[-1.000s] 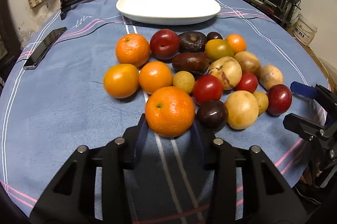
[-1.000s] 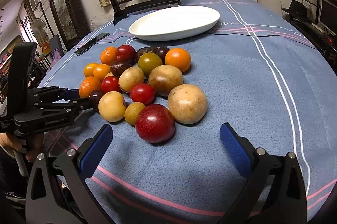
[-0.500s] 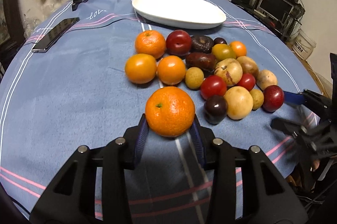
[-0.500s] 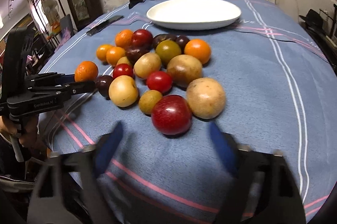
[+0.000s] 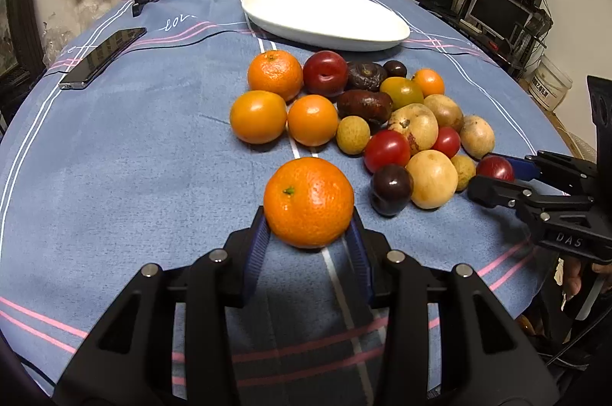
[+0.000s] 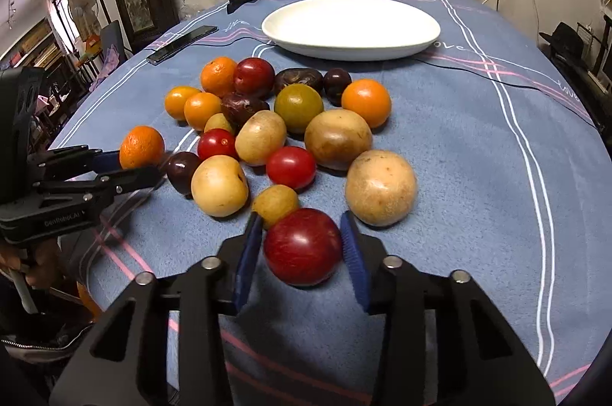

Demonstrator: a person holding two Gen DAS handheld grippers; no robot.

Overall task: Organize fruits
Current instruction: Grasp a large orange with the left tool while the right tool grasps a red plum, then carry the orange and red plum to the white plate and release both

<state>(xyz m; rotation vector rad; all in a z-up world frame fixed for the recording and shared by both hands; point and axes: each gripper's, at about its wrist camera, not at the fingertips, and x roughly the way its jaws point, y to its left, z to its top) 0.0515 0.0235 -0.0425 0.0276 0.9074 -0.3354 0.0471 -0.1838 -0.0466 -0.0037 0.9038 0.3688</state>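
Left wrist view: left gripper [image 5: 309, 234] clenched on a tangerine [image 5: 308, 202], blue pads pressing both sides, fruit raised a bit off the blue tablecloth [image 5: 134, 157], apart from the fruit pile [image 5: 382, 123] at approx 1 o'clock. White plate [image 5: 325, 18] sits at 12 o'clock beyond the pile, nothing on it. Phone [image 5: 101, 58] lies at 10 o'clock near the table edge. Right gripper [image 5: 497, 176] comes in from 3 o'clock w/ a red plum [image 5: 495, 169] between its fingers.

Right wrist view: jaws closing on the red plum [image 6: 302, 245]; both pads at its sides, left one looks touching, right one v. close, so grip looks made. Plum at the pile's near edge, just beside a small yellow-brown fruit [image 6: 274, 203] at 11 o'clock and a big tan fruit [image 6: 380, 188] at 1 o'clock. Plate [image 6: 352, 27] at 12 o'clock. Left gripper [image 6: 126, 165] at 9 o'clock holds the tangerine [image 6: 141, 146].
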